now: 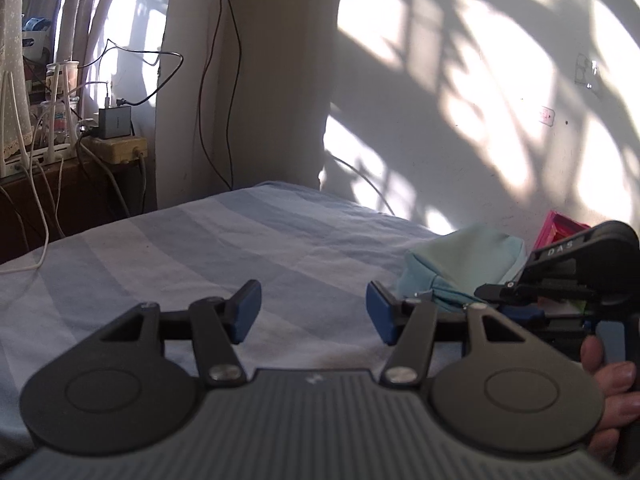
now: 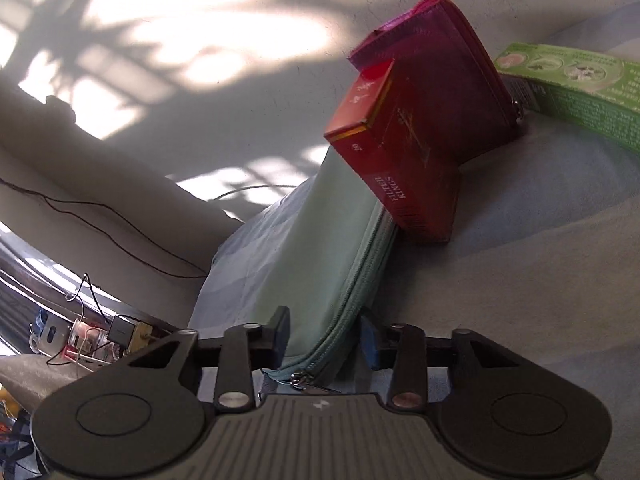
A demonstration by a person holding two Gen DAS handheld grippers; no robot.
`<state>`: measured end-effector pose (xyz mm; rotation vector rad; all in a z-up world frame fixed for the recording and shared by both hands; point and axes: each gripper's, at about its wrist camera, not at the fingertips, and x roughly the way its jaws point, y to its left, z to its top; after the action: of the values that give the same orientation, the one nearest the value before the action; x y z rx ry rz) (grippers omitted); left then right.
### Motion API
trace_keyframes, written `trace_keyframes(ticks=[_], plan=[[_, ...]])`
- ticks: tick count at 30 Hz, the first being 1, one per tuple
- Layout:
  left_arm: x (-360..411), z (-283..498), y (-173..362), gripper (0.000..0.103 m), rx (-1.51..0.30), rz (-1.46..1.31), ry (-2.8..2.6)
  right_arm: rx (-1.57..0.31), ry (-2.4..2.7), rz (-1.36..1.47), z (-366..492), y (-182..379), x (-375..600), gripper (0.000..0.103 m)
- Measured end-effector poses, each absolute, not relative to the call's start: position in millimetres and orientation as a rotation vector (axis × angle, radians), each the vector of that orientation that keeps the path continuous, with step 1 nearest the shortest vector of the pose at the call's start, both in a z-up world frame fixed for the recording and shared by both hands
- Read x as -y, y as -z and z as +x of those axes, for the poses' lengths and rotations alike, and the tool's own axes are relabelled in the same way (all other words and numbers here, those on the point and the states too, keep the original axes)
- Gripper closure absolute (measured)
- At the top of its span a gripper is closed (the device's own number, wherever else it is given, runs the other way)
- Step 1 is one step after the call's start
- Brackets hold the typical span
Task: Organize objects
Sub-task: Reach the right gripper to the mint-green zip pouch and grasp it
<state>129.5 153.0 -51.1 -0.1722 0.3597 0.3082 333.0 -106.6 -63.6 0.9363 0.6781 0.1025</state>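
Observation:
A pale green zip pouch (image 2: 316, 248) lies on the blue striped bed sheet (image 1: 240, 248). My right gripper (image 2: 325, 340) has its jaws around the pouch's near zip end, pads touching it. A red cigarette box (image 2: 400, 160) leans on the pouch's far end, against a magenta pouch (image 2: 448, 80). A green carton (image 2: 576, 92) lies at the right. In the left wrist view my left gripper (image 1: 314, 312) is open and empty above the sheet; the green pouch (image 1: 460, 264) and the right gripper's body (image 1: 568, 276) are to its right.
A sunlit white wall (image 1: 480, 100) runs behind the bed. A dark side table (image 1: 60, 184) at the left holds a charger (image 1: 115, 122), a power strip (image 1: 116, 148), jars and several cables. A pillar (image 1: 240, 80) with a hanging wire stands behind the bed's corner.

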Motion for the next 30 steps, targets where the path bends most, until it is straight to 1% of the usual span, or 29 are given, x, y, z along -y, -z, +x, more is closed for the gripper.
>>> trace_keyframes(ticks=[4, 8, 13, 16, 17, 19, 20, 21, 23, 25, 27, 28, 30], plan=[[-166, 124, 48, 0.043, -0.327, -0.226, -0.369, -0.685, -0.158, 0.872, 314, 55, 105, 0.091], [-184, 116, 46, 0.038, -0.286, -0.308, -0.447, -0.736, -0.266, 0.717, 269, 33, 108, 0.092], [-186, 121, 50, 0.038, -0.338, -0.330, -0.395, -0.798, -0.333, 0.531, 175, 4, 157, 0.094], [-172, 122, 49, 0.038, -0.347, -0.315, -0.248, -0.772, -0.219, 0.452, 104, -13, 205, 0.096], [-165, 122, 48, 0.036, -0.353, -0.312, -0.182, -0.745, -0.137, 0.415, 86, -18, 218, 0.093], [-146, 121, 45, 0.031, -0.383, -0.306, -0.027, -0.679, 0.030, 0.402, 46, -25, 246, 0.080], [-136, 121, 43, 0.028, -0.405, -0.299, 0.050, -0.656, 0.063, 0.424, 30, -25, 256, 0.079], [-126, 120, 43, 0.028, -0.430, -0.287, 0.116, -0.634, 0.071, 0.452, 16, -25, 262, 0.079], [-107, 117, 42, 0.028, -0.487, -0.241, 0.217, -0.606, 0.045, 0.492, -5, -18, 260, 0.075], [-90, 113, 41, 0.027, -0.530, -0.177, 0.303, -0.612, -0.016, 0.518, -17, -2, 243, 0.055], [-78, 111, 39, 0.026, -0.545, -0.085, 0.311, -0.655, -0.088, 0.566, -13, 17, 224, 0.054], [-74, 110, 37, 0.024, -0.523, -0.035, 0.275, -0.677, -0.118, 0.600, -9, 26, 214, 0.054], [-75, 112, 34, 0.013, -0.490, 0.004, 0.216, -0.706, -0.159, 0.678, -4, 44, 202, 0.054]])
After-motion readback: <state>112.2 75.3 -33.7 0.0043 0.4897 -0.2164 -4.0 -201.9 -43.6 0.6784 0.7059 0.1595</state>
